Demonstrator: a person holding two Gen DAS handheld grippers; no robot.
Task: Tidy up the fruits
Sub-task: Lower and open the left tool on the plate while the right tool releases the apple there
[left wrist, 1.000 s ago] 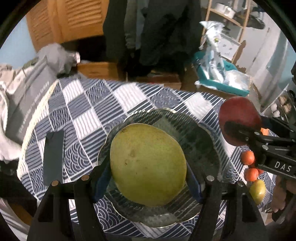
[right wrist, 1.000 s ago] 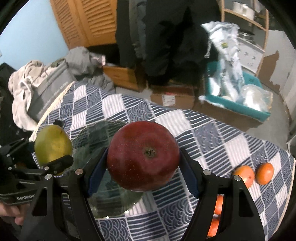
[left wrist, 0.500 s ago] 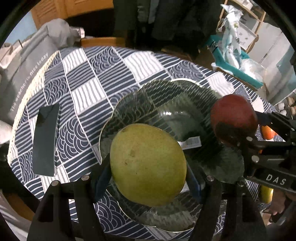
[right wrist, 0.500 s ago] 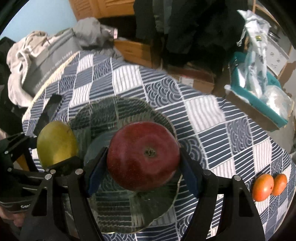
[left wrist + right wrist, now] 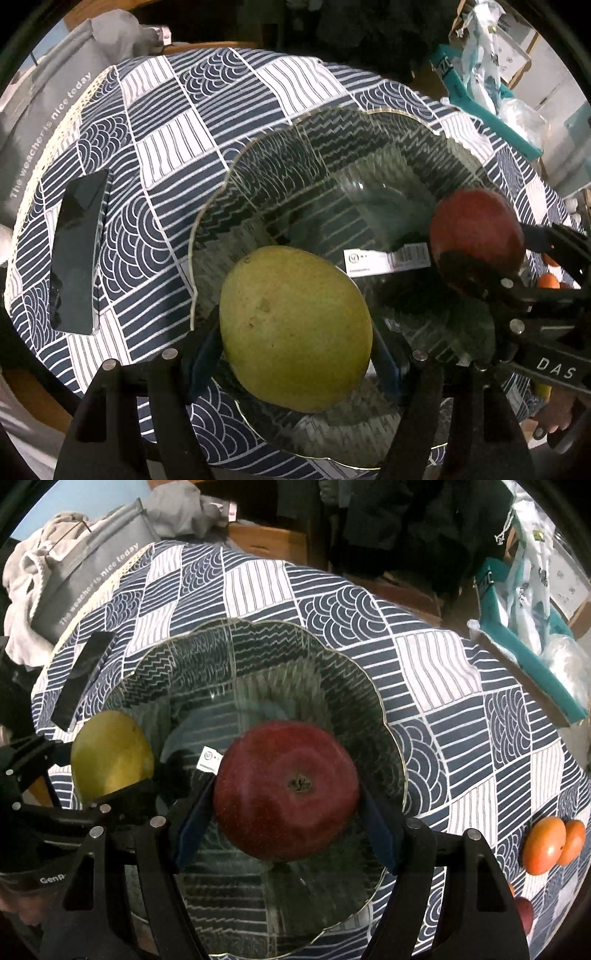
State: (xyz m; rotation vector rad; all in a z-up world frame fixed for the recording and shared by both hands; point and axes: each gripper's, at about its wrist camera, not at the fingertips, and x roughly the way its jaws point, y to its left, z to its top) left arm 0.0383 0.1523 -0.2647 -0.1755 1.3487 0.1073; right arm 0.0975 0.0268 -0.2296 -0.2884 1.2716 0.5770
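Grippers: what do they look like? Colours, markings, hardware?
Both are matte black with angular frames. The left gripper has blue pads on its fingers and silver bolt heads. The right gripper matches; seen from the left wrist view, its body reads "DAS" in white. The left gripper's body shows white "GenR" lettering, cut off.

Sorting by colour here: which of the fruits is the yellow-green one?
The mango clamped in the left gripper above the glass bowl; the right gripper's apple is red.

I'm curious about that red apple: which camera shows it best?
The right wrist view: the red apple fills the centre, stem end up, clamped between that gripper's pads. The left wrist view shows it only at the edge, partly hidden by a finger.
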